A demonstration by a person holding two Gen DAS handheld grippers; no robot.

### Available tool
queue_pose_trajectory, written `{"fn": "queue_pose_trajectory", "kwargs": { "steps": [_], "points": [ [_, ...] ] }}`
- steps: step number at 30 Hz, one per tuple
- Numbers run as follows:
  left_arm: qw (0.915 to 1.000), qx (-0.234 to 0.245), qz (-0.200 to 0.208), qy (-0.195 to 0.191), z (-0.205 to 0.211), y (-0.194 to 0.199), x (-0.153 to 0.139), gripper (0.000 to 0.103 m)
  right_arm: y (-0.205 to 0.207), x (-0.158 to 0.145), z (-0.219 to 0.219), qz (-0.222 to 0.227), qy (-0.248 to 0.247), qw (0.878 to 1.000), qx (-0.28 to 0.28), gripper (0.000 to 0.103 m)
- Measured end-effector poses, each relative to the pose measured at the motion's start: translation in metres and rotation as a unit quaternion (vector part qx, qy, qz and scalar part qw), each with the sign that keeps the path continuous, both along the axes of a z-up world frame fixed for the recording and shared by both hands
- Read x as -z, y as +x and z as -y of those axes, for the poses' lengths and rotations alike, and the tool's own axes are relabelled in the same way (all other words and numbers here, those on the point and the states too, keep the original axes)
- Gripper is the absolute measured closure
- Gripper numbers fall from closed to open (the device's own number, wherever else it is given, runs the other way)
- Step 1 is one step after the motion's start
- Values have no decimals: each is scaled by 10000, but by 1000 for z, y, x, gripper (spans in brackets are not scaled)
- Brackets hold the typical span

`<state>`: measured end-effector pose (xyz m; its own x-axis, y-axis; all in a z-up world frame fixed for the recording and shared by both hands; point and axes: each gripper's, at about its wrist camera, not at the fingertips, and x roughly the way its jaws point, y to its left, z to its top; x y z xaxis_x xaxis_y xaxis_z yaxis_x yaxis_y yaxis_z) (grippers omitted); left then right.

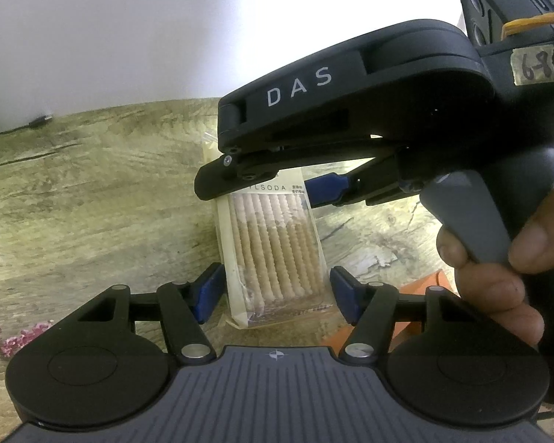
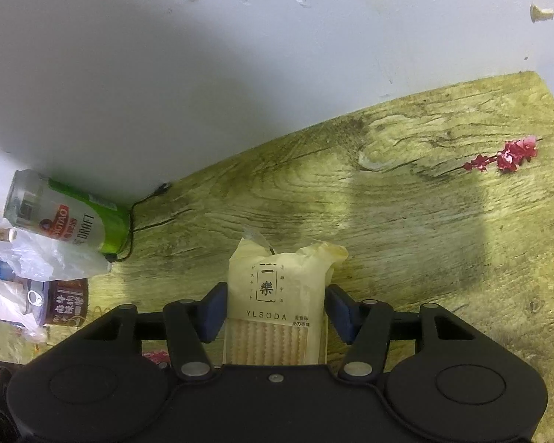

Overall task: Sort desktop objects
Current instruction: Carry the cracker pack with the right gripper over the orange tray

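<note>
Left wrist view: my left gripper [image 1: 277, 291] has its jaws apart, one on each side of the cracker packet [image 1: 273, 254], which lies flat on the counter [image 1: 92, 192]; neither pad clearly touches it. My right gripper [image 1: 288, 192] reaches in from the right over the packet's far end.

Right wrist view: the right gripper [image 2: 277, 312] straddles the packet [image 2: 277, 295], jaws close on both sides, contact not confirmed. A beer can [image 2: 66, 214] and tin [image 2: 62, 301] sit at far left.

Judgement: only one gripper should take the packet; I would close gently, since crackers crush, and lift level.
</note>
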<state>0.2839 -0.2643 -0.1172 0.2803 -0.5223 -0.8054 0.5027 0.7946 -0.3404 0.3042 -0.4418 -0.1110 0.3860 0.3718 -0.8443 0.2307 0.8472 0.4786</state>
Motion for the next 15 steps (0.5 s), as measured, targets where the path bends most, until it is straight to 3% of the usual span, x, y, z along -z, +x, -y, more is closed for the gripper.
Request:
{"fn": "queue_pose_trajectory", "kwargs": {
  "steps": [15],
  "points": [
    [9994,-44,343,77,-3,-8,-29,41,-22,-31,-8,279,104,9995,50,48]
  ]
}}
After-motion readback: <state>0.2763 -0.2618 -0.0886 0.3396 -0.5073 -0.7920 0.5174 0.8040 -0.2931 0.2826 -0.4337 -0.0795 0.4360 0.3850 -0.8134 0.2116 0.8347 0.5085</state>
